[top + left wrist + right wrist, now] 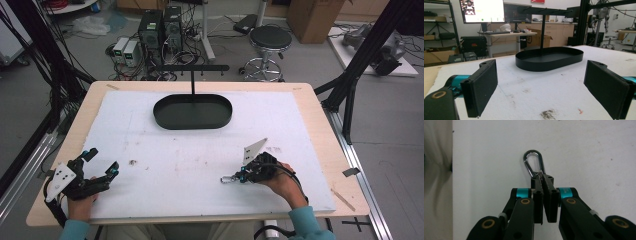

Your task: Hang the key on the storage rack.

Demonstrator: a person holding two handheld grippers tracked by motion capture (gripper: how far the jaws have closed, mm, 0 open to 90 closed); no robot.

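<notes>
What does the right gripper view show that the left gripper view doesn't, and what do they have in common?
Right gripper view: the right gripper with its jaws shut on the end of a silver carabiner, whose loop sticks out past the tips, against the plain white mat.

Left gripper view: the left gripper with its jaws wide apart and nothing between them, the black oval tray with its upright hanger stand, a stain on the mat, and desks and monitors behind the table.

Both: a pair of black jaws rising from the bottom over the same white mat.

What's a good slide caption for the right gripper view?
Right gripper shut on a silver carabiner lying on the white mat.
</notes>
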